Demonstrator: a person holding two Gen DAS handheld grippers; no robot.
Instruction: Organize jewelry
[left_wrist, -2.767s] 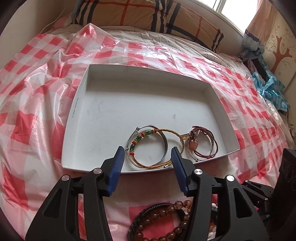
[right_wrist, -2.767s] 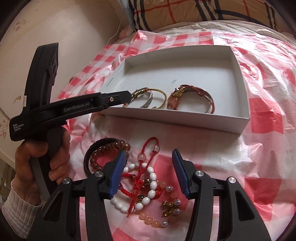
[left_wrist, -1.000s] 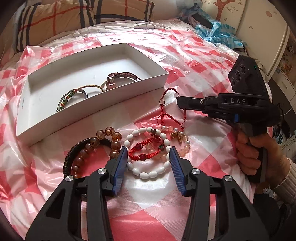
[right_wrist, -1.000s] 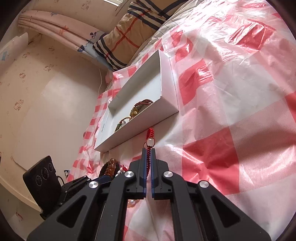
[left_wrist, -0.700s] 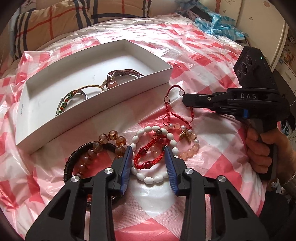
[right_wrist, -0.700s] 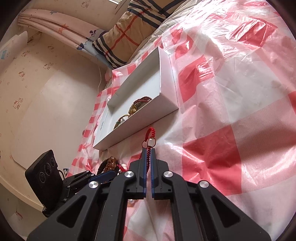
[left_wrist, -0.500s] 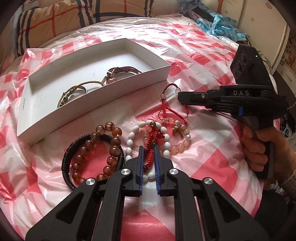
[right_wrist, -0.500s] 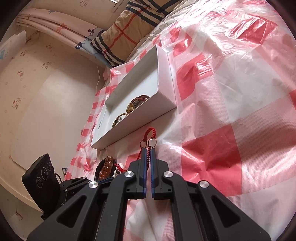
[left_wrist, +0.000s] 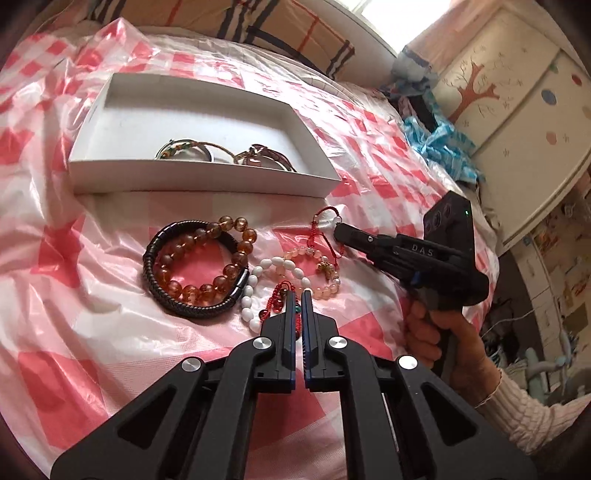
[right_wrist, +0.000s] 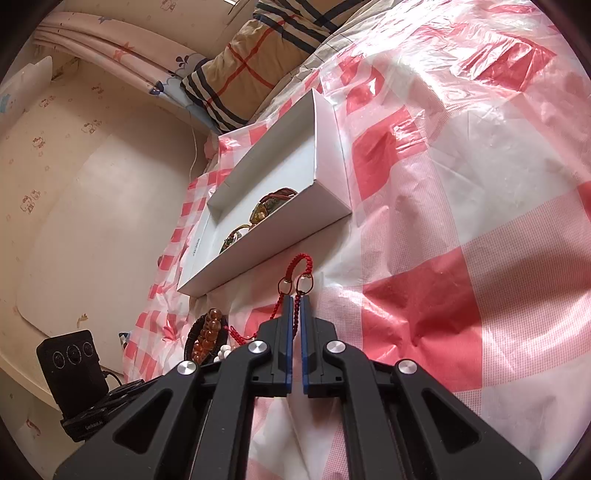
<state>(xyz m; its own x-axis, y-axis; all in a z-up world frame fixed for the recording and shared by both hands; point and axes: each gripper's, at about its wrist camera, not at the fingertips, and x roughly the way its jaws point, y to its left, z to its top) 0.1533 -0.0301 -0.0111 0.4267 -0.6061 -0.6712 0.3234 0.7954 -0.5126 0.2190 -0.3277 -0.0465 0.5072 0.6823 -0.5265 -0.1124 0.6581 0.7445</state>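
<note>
My left gripper (left_wrist: 297, 297) points down at a heap of bracelets, its jaws closing tight with the pads pressing a red beaded cord (left_wrist: 277, 295). Around it lie a white bead bracelet (left_wrist: 255, 291) and a pink bead bracelet (left_wrist: 325, 271). My right gripper (right_wrist: 296, 300) is shut on a red knotted cord (right_wrist: 300, 264) with two small rings; it shows in the left wrist view as the right gripper (left_wrist: 338, 228). Whether both red cords are one piece I cannot tell. The white box (left_wrist: 203, 177) holds a green-beaded bangle (left_wrist: 184, 147) and a brown bracelet (left_wrist: 264, 155).
An amber bead bracelet (left_wrist: 221, 254) lies inside a black braided band (left_wrist: 192, 308) left of the heap. The box (right_wrist: 266, 251) sits close beyond the right fingertips. A checked plastic sheet (left_wrist: 74, 332) covers the bed; a plaid pillow (right_wrist: 255, 62) lies behind.
The left jaws closed from wide open onto the red beaded cord, and the left gripper rolled and shifted sideways. The right gripper kept still, shut on its red cord.
</note>
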